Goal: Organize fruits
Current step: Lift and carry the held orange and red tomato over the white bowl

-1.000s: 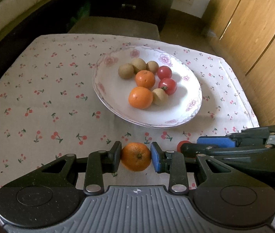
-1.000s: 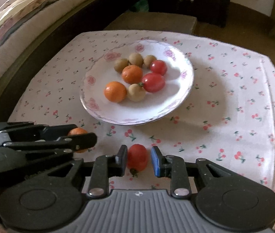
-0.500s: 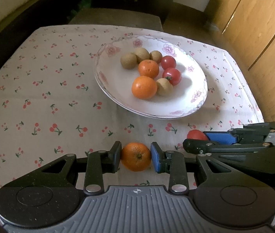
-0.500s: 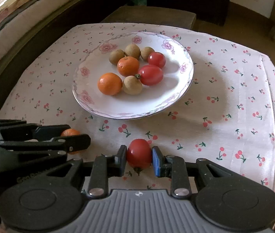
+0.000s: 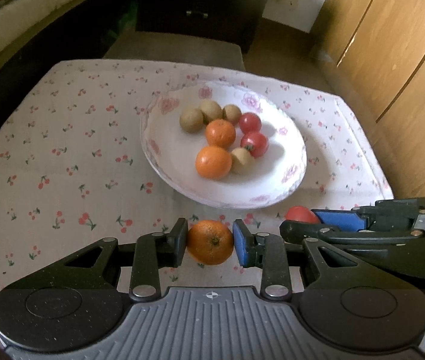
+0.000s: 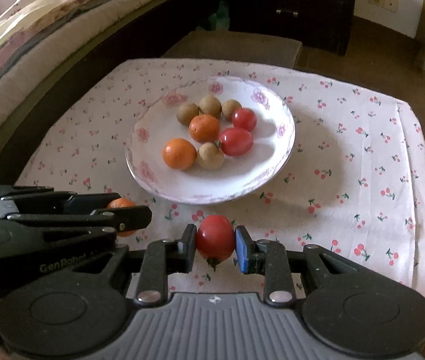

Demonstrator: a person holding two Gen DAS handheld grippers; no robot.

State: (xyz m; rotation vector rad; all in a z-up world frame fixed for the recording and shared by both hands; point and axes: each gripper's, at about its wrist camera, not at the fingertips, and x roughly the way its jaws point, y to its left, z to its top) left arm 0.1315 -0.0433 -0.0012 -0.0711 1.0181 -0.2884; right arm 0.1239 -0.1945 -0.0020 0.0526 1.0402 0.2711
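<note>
My left gripper (image 5: 210, 241) is shut on a small orange (image 5: 210, 244), held over the cherry-print cloth just short of the plate's near rim. My right gripper (image 6: 215, 238) is shut on a red tomato (image 6: 215, 235), stem end down, also near that rim. The white flowered plate (image 5: 176, 156) (image 6: 242, 177) holds two oranges (image 5: 213, 162), two tomatoes (image 5: 254, 144) and several brown longans (image 5: 191, 120). Each gripper shows in the other's view: the right gripper (image 5: 305, 220) at right with its tomato, the left gripper (image 6: 122, 207) at left with its orange.
The cherry-print cloth (image 6: 362, 150) covers a small table. A stool (image 5: 176, 48) and a dark cabinet (image 5: 200, 0) stand beyond its far edge. Wooden cupboards (image 5: 392, 60) are at right and a bed (image 6: 32, 45) at left.
The right gripper with its tomato has edged slightly toward the plate. The left gripper keeps its orange and has hardly moved.
</note>
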